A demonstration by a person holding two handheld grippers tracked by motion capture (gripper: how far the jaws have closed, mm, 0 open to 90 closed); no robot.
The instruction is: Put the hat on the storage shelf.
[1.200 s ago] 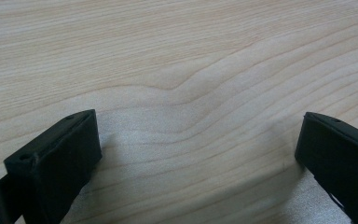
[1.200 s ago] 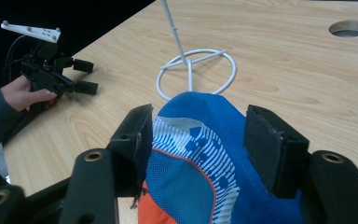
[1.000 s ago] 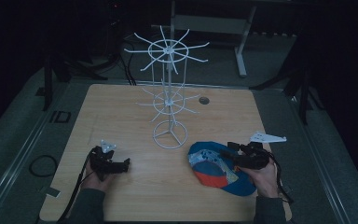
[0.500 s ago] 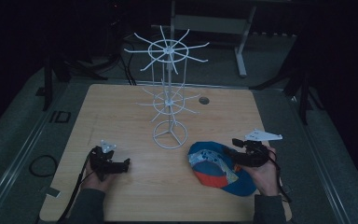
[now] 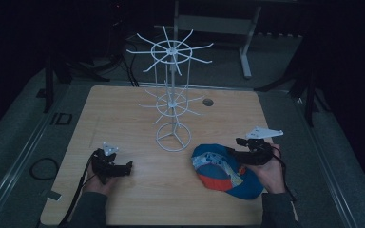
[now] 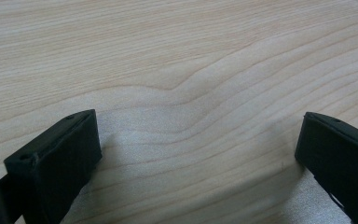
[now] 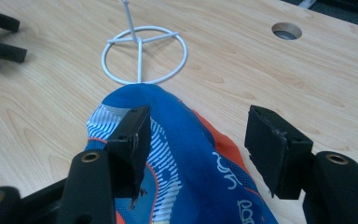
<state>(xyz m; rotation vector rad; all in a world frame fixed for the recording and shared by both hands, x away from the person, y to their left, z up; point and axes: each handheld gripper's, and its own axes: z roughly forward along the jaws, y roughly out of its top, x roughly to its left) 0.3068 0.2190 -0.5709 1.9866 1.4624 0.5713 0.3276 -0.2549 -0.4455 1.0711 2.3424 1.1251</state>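
Cap (image 5: 225,171), blue with orange and white panels, lies on the table (image 5: 123,118) at its near right side, just in front of the white wire rack (image 5: 171,95), close to the rack's ring base. In the right gripper view the cap's (image 7: 186,154) far edge reaches the base ring (image 7: 142,53). Right gripper (image 5: 240,147) hangs over the cap's right part, held in a hand (image 5: 271,173); its jaws stand wide apart with the cloth between them, and neither pad presses on it. Left gripper (image 5: 126,166) sits near the table's left front, well apart from the cap. In its own view its jaws are spread wide over bare wood (image 6: 182,70), gripping nothing.
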